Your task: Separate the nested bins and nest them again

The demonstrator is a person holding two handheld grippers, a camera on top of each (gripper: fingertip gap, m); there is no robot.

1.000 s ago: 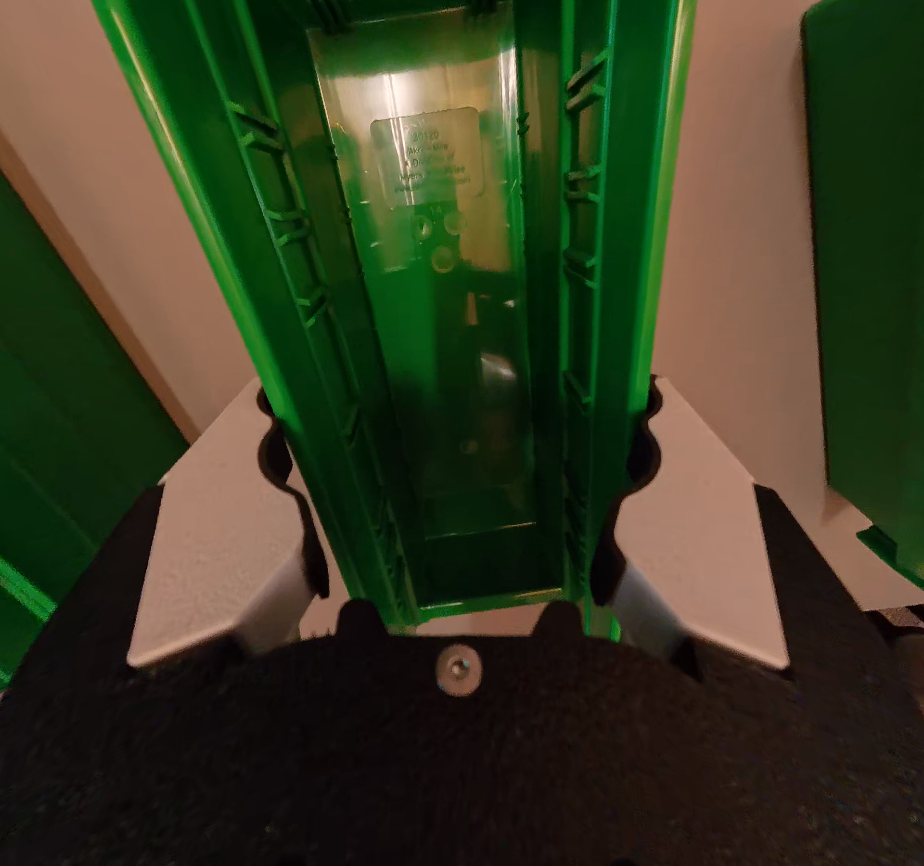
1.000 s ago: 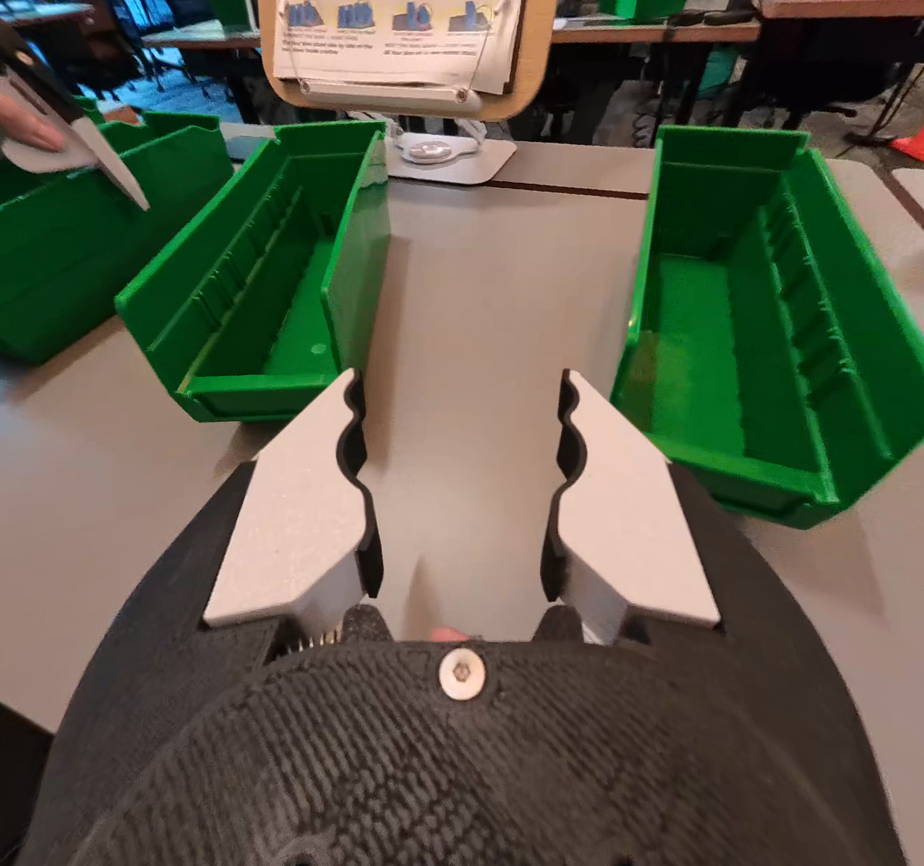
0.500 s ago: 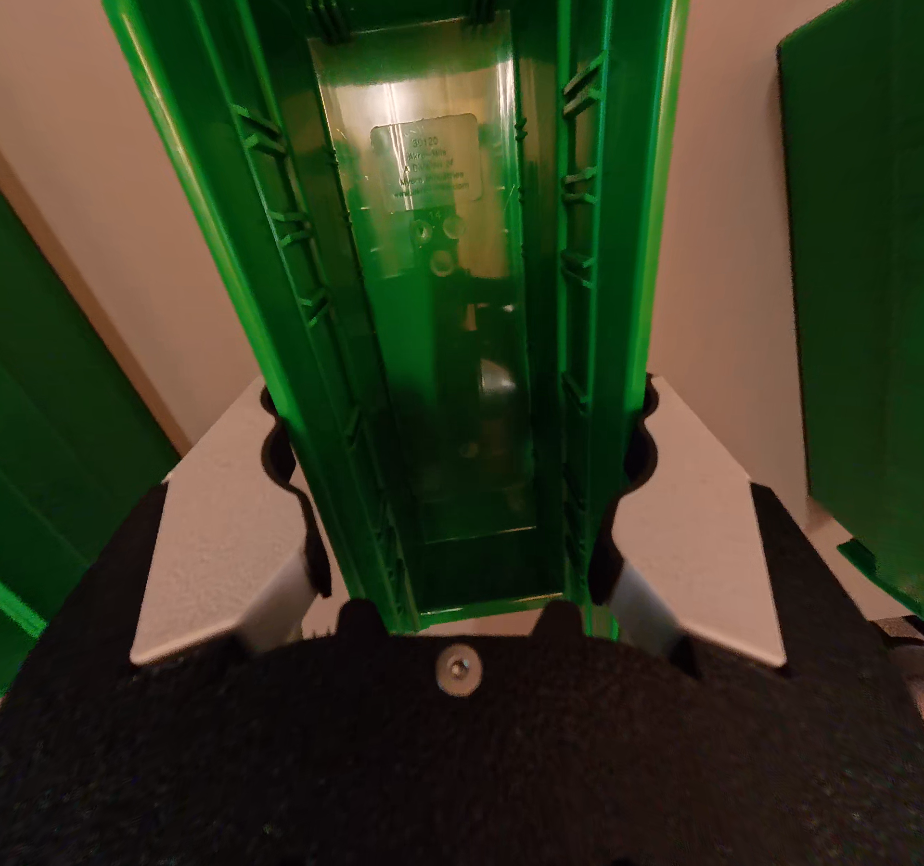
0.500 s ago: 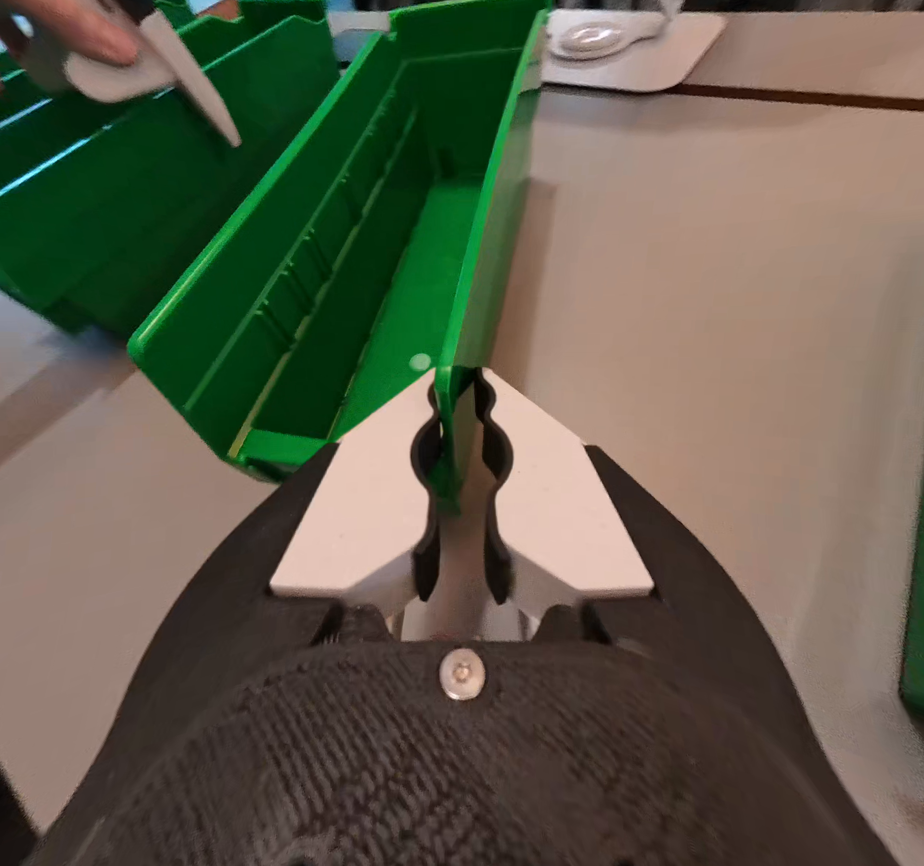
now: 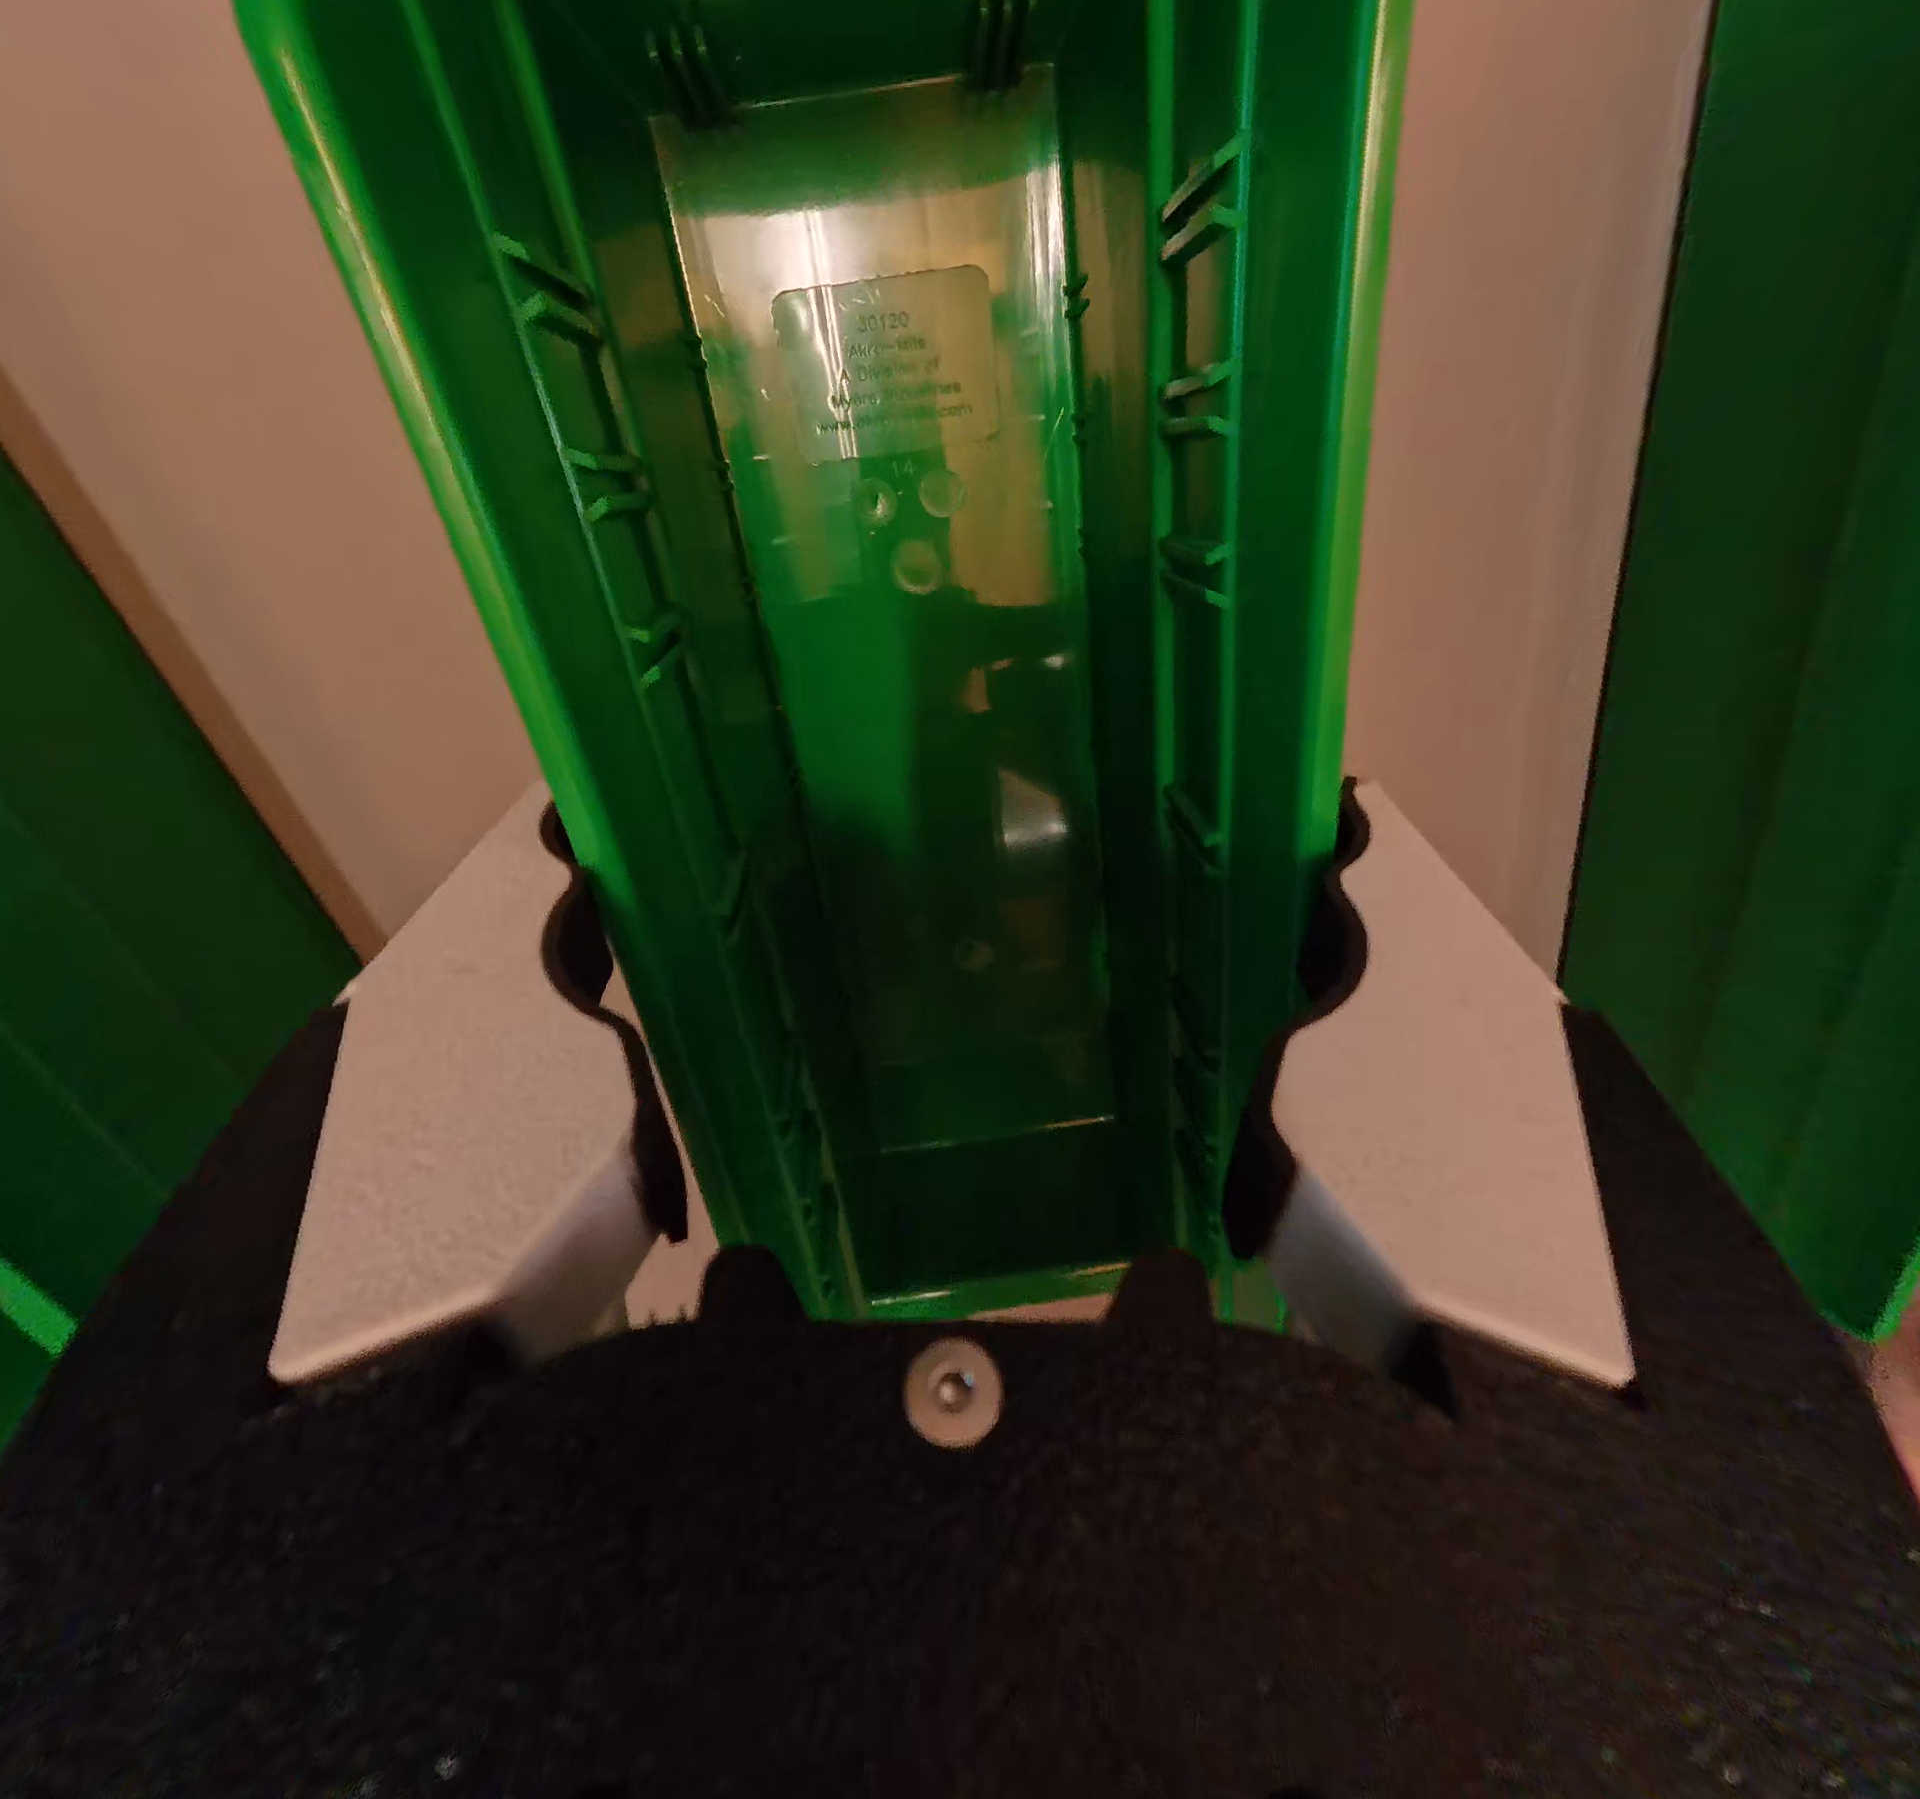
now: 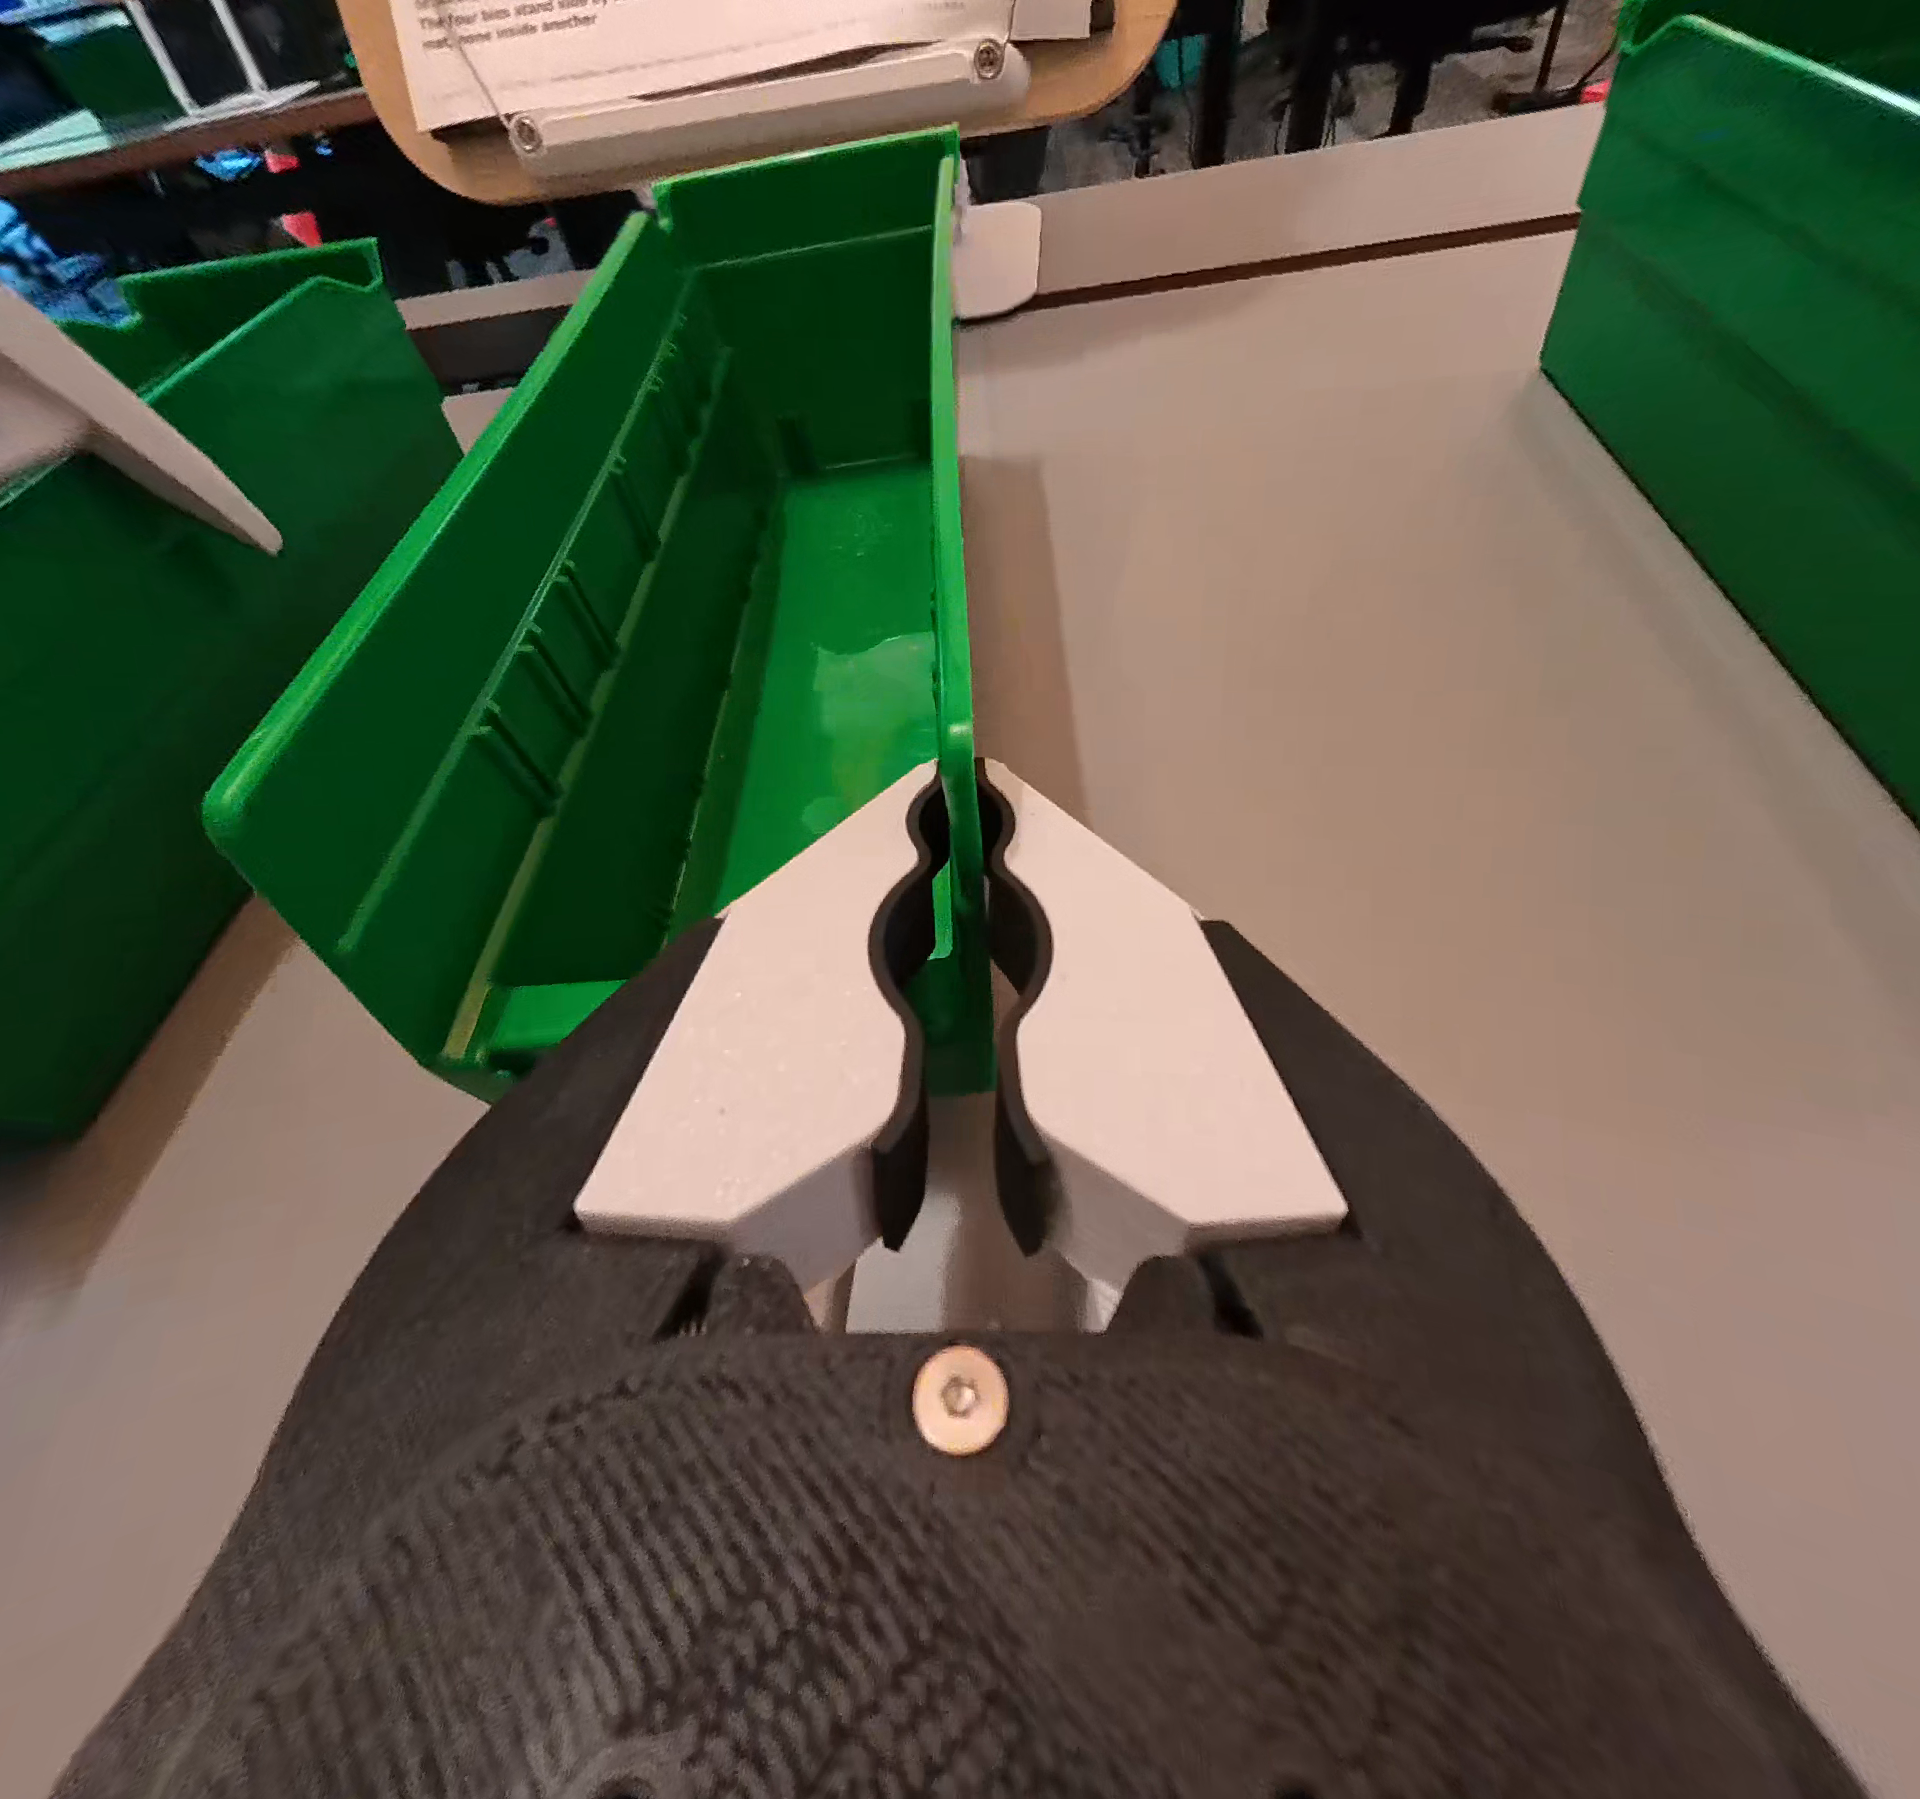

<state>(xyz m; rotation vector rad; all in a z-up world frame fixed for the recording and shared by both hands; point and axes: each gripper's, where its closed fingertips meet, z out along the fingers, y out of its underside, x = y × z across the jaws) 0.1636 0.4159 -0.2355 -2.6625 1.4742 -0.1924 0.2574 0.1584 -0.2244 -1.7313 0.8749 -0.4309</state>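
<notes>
In the left wrist view my left gripper [image 5: 951,918] looks down into a long green bin [image 5: 935,606]. Its two fingers press on the bin's outer side walls, spread wide. In the right wrist view my right gripper [image 6: 961,918] is shut on the right side wall of another green bin [image 6: 623,710] near its front corner. That bin is tilted, with its gripped side raised off the grey table [image 6: 1351,710]. A finger of the left gripper [image 6: 135,440] shows at the far left over a third green bin [image 6: 208,606].
A further green bin [image 6: 1766,347] stands at the right of the table. A clipboard with an instruction sheet [image 6: 748,4] stands behind the middle bin. Green bin walls flank the left gripper on the left [image 5: 104,866] and on the right [image 5: 1766,606].
My right gripper moved left from open over bare table, closed on the middle bin's right wall, and now tilts it up. The left gripper keeps its hold; the bin to its right has come closer.
</notes>
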